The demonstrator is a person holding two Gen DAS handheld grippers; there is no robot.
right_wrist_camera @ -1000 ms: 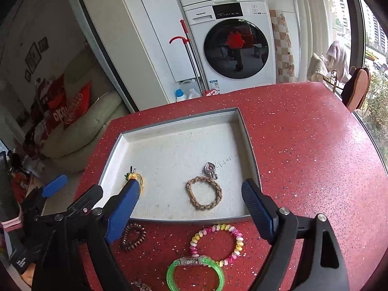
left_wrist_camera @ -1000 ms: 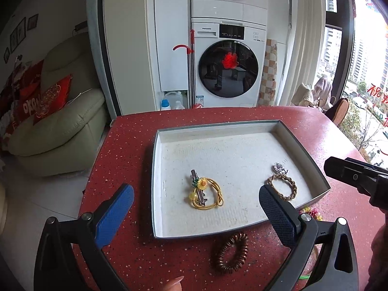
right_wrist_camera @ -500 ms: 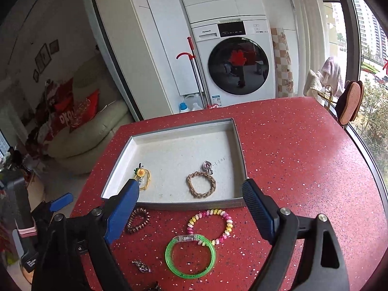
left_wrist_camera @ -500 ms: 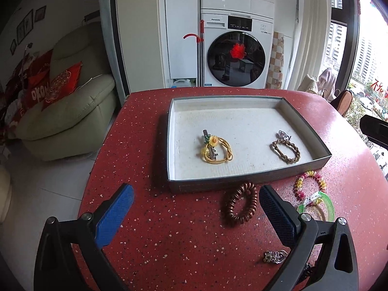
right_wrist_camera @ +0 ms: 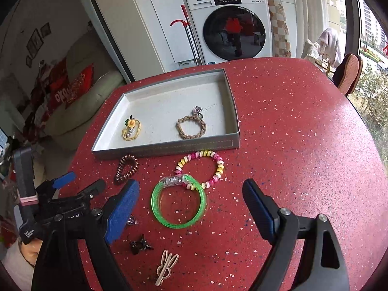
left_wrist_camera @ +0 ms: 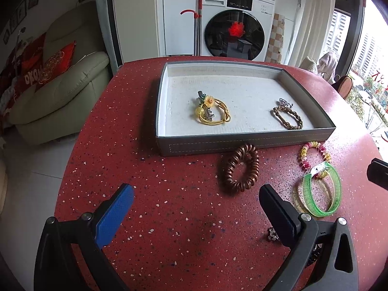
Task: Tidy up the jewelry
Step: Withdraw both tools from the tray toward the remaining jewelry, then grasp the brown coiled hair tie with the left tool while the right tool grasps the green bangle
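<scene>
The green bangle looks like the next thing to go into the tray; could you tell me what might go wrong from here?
1. The green bangle overlaps the pink-and-yellow bead bracelet, so lifting one may drag the other.
2. The tray has a raised wall on its near side; a low carry could catch it.
3. The open right gripper and left gripper sit close together, so they might collide.

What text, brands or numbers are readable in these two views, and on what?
"Panasonic": washing machine, small but legible.
"OKO", partly hidden: red cushion on the sofa.
Faint handwriting on the tray floor: unreadable.
White print on the left hand-held gripper: too blurred.
Washer panel digits: too small.
</scene>
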